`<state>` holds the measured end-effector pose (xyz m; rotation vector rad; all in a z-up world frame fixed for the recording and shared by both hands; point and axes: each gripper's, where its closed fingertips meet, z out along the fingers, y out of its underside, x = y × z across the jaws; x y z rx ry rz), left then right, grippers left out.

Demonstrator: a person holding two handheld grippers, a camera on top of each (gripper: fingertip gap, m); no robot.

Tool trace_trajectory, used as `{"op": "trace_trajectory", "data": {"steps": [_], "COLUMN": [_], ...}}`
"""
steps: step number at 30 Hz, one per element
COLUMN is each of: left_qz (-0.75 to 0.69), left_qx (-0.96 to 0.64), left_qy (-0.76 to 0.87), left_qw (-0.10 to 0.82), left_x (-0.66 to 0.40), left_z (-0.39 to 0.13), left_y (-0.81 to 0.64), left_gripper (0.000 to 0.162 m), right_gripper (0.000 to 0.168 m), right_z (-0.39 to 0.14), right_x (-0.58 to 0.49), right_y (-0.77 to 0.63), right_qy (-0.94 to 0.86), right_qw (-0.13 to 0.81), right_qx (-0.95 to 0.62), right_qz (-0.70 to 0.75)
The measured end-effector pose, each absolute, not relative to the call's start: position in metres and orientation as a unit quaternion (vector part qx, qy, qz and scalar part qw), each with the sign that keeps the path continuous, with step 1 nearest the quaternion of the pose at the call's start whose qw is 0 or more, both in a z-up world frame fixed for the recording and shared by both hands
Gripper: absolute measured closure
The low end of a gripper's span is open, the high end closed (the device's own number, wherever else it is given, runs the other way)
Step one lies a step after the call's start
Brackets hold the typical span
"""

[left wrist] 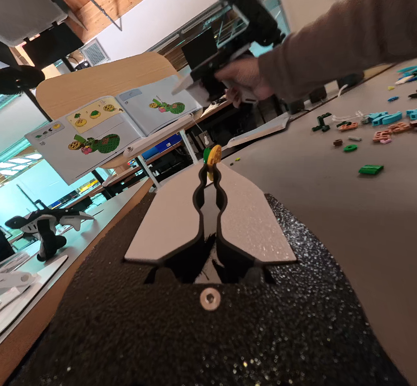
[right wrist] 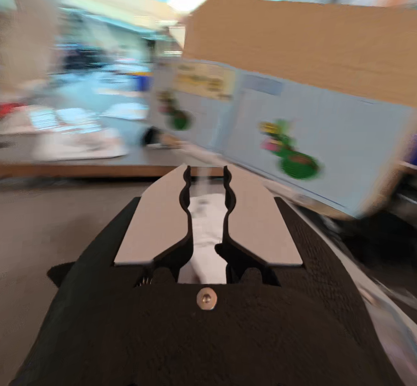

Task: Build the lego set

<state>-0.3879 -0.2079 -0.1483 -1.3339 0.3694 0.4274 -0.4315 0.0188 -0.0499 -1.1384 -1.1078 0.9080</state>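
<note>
The lego set is partly in hand and partly loose on the table. In the left wrist view, the left gripper point(left wrist: 211, 167) has its fingers point(left wrist: 180, 208) pinched together on a yellow round plate point(left wrist: 214, 155) with a green piece point(left wrist: 206, 154) stacked against it; the pair is held on edge just past the fingertips, raised above the grey table point(left wrist: 316, 206). To the right, loose bricks lie scattered on the table: a green slope brick point(left wrist: 370, 169), a green ring piece point(left wrist: 350, 148), salmon-coloured bricks point(left wrist: 393, 130), light-blue bricks point(left wrist: 385, 118) and a dark green piece point(left wrist: 321, 122). Behind the held plate, an open instruction booklet point(left wrist: 108, 127) leans on a wooden stand point(left wrist: 101, 82). At upper right a sleeved hand point(left wrist: 246, 77) holds the right gripper point(left wrist: 180, 87) in the air near the booklet's right page. A black-and-white whale model point(left wrist: 45, 224) stands on another table at far left.

The right wrist view is heavily motion-blurred. The right gripper point(right wrist: 206, 168) has its fingers point(right wrist: 158, 217) parted with a clear gap and nothing between them. The instruction booklet point(right wrist: 316, 138) fills the right side, tilted, with the wooden stand point(right wrist: 316, 48) behind it. A white object under the fingers is too blurred to identify.
</note>
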Motion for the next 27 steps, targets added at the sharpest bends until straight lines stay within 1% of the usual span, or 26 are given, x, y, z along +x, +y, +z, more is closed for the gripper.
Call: {"op": "trace_trajectory", "data": {"steps": [2,3,4,5,8,11,13,15,21,25,27], "left_qz": [0.177,0.163,0.15,0.14,0.088,0.0,-0.021,-0.025,-0.035,-0.033,-0.036], "left_qx": [-0.601,-0.594,-0.586,-0.58,-0.562,-0.535,-0.533,-0.529,-0.522,-0.523,-0.522], "left_qy": [0.191,0.204,0.214,0.224,0.273,0.312,0.323,0.338,0.36,0.367,0.368], "left_qw": [0.756,0.761,0.767,0.771,0.776,0.786,0.782,0.778,0.773,0.769,0.769], "left_x": [-0.378,-0.372,-0.366,-0.361,-0.339,-0.316,-0.31,-0.305,-0.292,-0.289,-0.288], "left_z": [-0.146,-0.144,-0.142,-0.141,-0.141,-0.138,-0.139,-0.141,-0.142,-0.142,-0.141], "left_y": [-0.21,-0.211,-0.213,-0.214,-0.22,-0.233,-0.235,-0.238,-0.242,-0.242,-0.243], "left_gripper": [0.157,0.157,0.157,0.157,0.157,0.157,0.157,0.157,0.157,0.158,0.158], "right_gripper": [0.143,0.142,0.138,0.135,0.134,0.132,0.131,0.132,0.14,0.153,0.155], "right_z": [-0.056,-0.063,-0.072,-0.08,-0.11,-0.135,-0.139,-0.139,-0.149,-0.147,-0.145], "right_x": [-0.412,-0.395,-0.379,-0.364,-0.333,-0.31,-0.302,-0.298,-0.285,-0.275,-0.273], "right_y": [-0.076,-0.112,-0.141,-0.163,-0.209,-0.235,-0.243,-0.241,-0.227,-0.229,-0.23], "right_qy": [-0.625,-0.675,-0.719,-0.754,-0.838,-0.885,-0.894,-0.893,-0.892,-0.879,-0.875], "right_qw": [0.465,0.404,0.366,0.354,0.363,0.334,0.334,0.354,0.368,0.366,0.368], "right_qx": [-0.404,-0.383,-0.365,-0.347,-0.281,-0.255,-0.25,-0.248,-0.262,-0.307,-0.315], "right_qz": [0.479,0.483,0.466,0.431,0.296,0.2,0.166,0.125,0.02,0.017,0.011]}}
